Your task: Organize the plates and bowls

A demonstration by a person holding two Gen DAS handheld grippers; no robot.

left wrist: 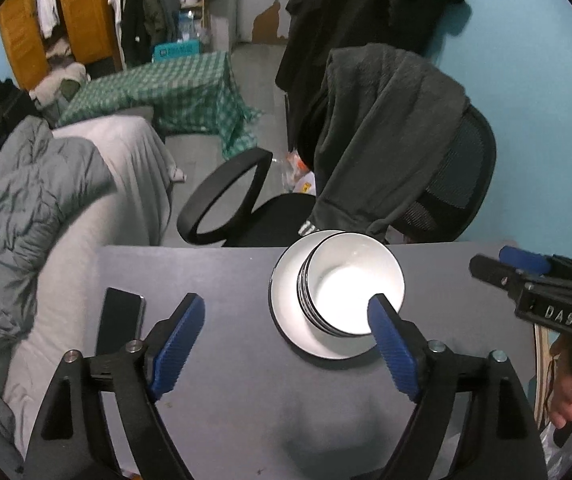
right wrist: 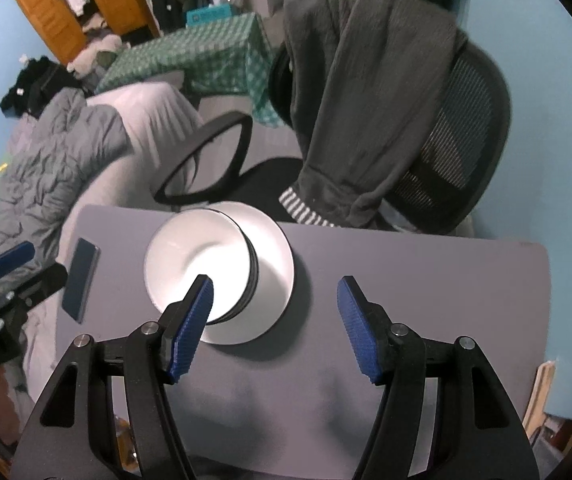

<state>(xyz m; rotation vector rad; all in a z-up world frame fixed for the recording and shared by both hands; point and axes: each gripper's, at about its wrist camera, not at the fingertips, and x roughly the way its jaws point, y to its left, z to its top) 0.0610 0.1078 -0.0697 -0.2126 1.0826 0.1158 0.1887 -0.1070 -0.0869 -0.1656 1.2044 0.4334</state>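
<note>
Bowls, about four, stacked on one plate.

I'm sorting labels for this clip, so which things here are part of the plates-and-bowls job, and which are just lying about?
Part of the job:
- stack of bowls
- plate under the stack
- left gripper, fingers apart, holding nothing
- right gripper, fingers apart, holding nothing

Just lying about:
- phone on the table
- office chair with a dark garment draped over it
- bedding

A lived-in bedroom: bed, hanging clothes, wardrobe, office chair.
</note>
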